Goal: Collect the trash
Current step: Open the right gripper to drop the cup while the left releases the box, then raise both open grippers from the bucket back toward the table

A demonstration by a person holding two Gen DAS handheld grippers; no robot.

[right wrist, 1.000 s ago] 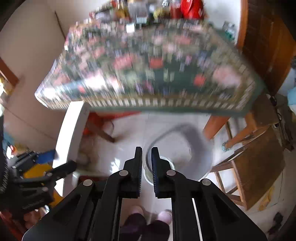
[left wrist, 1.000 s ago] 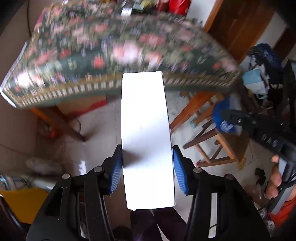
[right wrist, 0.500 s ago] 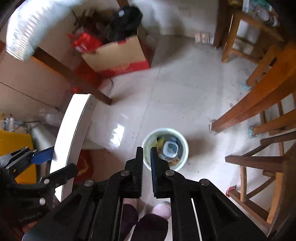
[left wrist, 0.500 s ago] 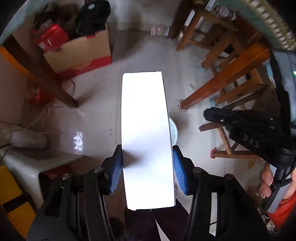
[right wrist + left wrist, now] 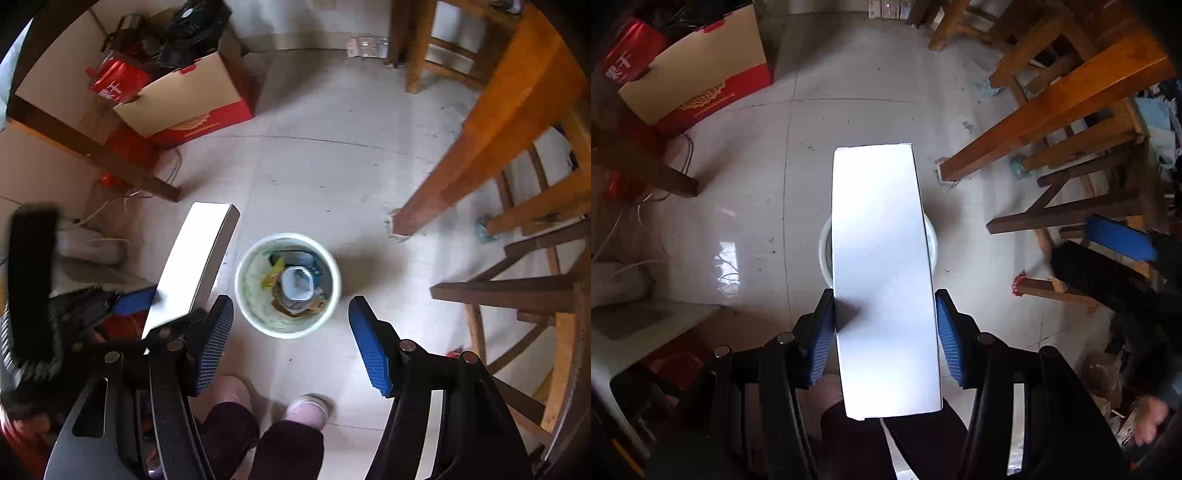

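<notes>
Both grippers have dropped from the level of the flowered tabletop to low over the tiled floor, and the right one, clenched a moment ago, is now spreading its jaws.

At ten o'clock from where the person stands, a tan and red cardboard box (image 5: 184, 107) sits against the wall with a red bag (image 5: 116, 83) behind it. Coming right, the left gripper (image 5: 884, 336) points almost straight down with its blue ribbed pads (image 5: 822, 339) pressed on either long side of a long flat white carton (image 5: 882, 277), grasping it upright over the bin, so that only slivers of rim show past its edges in the left wrist view. At twelve o'clock, just ahead of the person's shoes (image 5: 308, 406), stands the round white plastic waste bin (image 5: 245, 295), already holding a clear plastic tub (image 5: 297, 284) and yellow wrappers (image 5: 271, 275). The right gripper (image 5: 291, 332) hangs above the bin's near side, fingers (image 5: 369, 350) opening with nothing between them. At two o'clock are an orange wooden table leg (image 5: 480, 140) and dark wooden stools (image 5: 517, 288).
</notes>
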